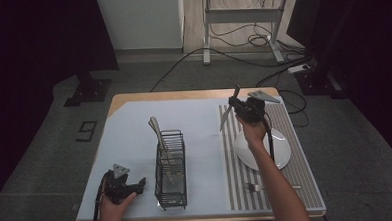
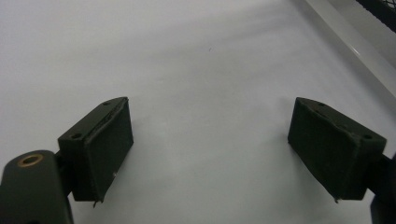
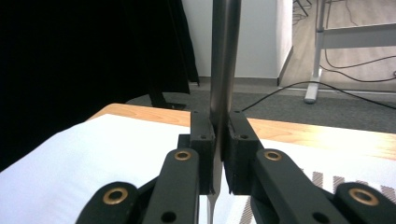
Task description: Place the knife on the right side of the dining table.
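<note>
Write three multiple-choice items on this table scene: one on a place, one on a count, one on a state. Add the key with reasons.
1. Where does the fork lie?
A. on the striped mat
B. in the wire caddy
C. on the plate

2. How many utensils stand in the wire caddy?
A. none
B. one
C. four

3. How do the right gripper's jaws stand?
A. wide open
B. shut on the knife
C. shut on nothing

Key: 1 A, it rests on the stripes below the plate. 2 B, a single handle rises from it. 3 B, the pads pinch the blade.
</note>
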Available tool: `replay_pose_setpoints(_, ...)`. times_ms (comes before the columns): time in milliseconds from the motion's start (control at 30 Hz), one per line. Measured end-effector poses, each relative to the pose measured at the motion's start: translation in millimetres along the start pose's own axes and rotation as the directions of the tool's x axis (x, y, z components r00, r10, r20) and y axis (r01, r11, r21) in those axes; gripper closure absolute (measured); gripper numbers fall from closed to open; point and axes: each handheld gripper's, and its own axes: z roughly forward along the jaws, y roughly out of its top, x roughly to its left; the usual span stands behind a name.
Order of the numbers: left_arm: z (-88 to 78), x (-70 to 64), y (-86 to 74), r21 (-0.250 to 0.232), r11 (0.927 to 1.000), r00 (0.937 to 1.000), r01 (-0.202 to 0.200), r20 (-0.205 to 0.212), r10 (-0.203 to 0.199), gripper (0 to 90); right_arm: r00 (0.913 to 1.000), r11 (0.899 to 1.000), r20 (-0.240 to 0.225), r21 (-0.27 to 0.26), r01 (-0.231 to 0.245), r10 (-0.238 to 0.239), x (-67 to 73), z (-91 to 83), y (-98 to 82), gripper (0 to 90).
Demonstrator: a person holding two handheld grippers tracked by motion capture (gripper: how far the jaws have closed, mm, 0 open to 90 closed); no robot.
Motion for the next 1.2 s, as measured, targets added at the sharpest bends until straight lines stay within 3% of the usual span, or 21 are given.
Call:
replay_pose_setpoints(667, 0.0, 0.0, 0.0, 0.000, 1.0000, 1.0000, 0.000, 0.000, 0.000, 13.6, 0.9966, 1.000, 0.081, -0.022, -0.008, 0.010, -16.8, 9.1, -0.7, 83.7)
replay_pose_setpoints(1000, 0.0, 0.0, 0.0, -0.001, 1.0000, 1.0000, 0.000, 0.000, 0.000, 13.6, 0.9916, 0.997, 0.116, -0.062, -0.052, 0.059, -36.8, 12.7, -1.6, 83.7)
replay_pose_setpoints(1200, 0.0, 0.0, 0.0, 0.000, 1.0000, 1.0000, 0.000, 0.000, 0.000, 13.6, 0.9899, 0.994, 0.112, -0.072, -0.079, 0.087, -44.0, 17.2, -1.5, 83.7)
